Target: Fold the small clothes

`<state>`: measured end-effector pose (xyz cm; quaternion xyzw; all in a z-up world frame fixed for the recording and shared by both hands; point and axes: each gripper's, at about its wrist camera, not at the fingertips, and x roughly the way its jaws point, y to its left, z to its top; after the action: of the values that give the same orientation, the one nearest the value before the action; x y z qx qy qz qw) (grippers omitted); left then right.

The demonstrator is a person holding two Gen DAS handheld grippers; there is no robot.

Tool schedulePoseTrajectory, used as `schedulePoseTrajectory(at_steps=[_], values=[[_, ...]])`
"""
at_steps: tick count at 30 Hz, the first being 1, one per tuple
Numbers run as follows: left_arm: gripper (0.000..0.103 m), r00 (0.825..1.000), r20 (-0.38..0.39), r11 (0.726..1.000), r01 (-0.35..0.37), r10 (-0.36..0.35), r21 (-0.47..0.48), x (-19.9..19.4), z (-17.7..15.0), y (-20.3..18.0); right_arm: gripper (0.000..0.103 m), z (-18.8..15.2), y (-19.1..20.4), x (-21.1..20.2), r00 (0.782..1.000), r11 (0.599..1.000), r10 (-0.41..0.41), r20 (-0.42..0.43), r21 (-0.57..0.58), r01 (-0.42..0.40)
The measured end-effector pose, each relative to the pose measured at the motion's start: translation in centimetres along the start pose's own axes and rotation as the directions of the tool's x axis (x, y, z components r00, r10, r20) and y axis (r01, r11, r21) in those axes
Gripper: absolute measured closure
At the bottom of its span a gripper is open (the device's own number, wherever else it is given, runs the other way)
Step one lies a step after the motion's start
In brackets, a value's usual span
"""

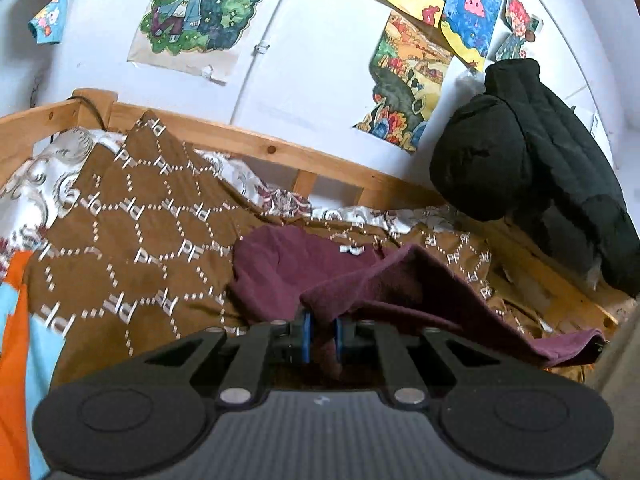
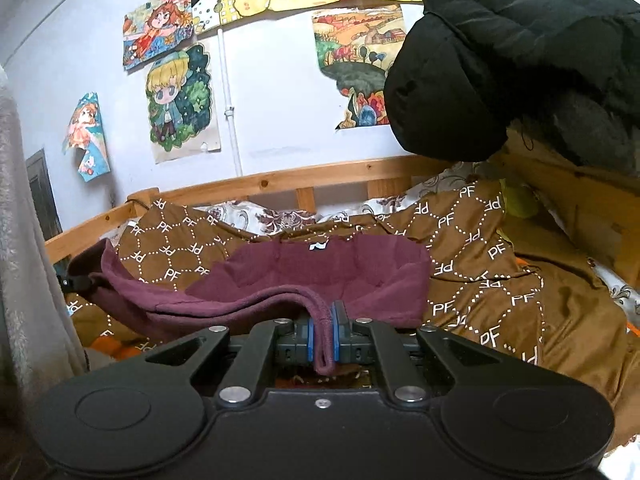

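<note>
Left wrist view: left gripper (image 1: 321,338) pinches the maroon garment (image 1: 360,280); right gripper (image 2: 323,336) clamps another hem.
Soft fleece-like cloth sags between them above a brown quilt (image 1: 132,240) on the wooden bed frame (image 2: 280,178); a black puffer jacket (image 2: 500,60) looms right.

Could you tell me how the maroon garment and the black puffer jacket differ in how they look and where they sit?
The maroon garment is thin, soft knit lying low on the brown PF-patterned blanket; the black puffer jacket is thick, quilted, and hangs higher against the wall. The maroon garment is pinched by both the left gripper and right gripper; the jacket is untouched. Both are clothing.
</note>
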<state>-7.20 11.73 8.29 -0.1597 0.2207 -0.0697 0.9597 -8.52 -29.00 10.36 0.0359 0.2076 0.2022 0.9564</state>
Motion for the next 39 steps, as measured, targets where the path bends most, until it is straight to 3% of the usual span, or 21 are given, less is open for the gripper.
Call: schedulePoseTrajectory(at_steps=[6,11,18,28,37,39], values=[[0.091,0.999,0.01,0.999,-0.042,0.042,-0.022,3.9,4.4,-0.2,0.095,2.9,-0.7,3.8,0.998,0.999,-0.018,0.066,-0.043,0.021],[0.091,0.992,-0.024,0.99,-0.124,0.123,-0.064,9.1,8.6,0.2,0.095,6.1,-2.0,9.5,0.993,0.997,-0.035,0.113,-0.064,0.043],[0.091,0.974,-0.066,0.976,-0.219,0.218,-0.005,17.8,11.8,-0.2,0.095,8.8,-4.6,18.6,0.99,0.997,-0.066,0.122,-0.018,0.069],[0.091,0.941,-0.156,0.952,-0.306,0.299,-0.023,27.9,11.3,2.4,0.094,7.0,-7.8,29.2,0.992,0.995,-0.087,0.092,0.065,0.082],[0.091,0.909,-0.205,0.93,-0.366,0.362,0.02,32.1,9.8,2.8,0.094,3.5,-10.6,34.6,0.998,0.992,-0.055,0.038,0.112,0.051],[0.091,0.904,-0.206,0.925,-0.379,0.375,0.022,32.6,9.4,2.9,0.088,3.0,-10.7,34.9,0.998,0.995,-0.05,0.026,0.088,0.047]])
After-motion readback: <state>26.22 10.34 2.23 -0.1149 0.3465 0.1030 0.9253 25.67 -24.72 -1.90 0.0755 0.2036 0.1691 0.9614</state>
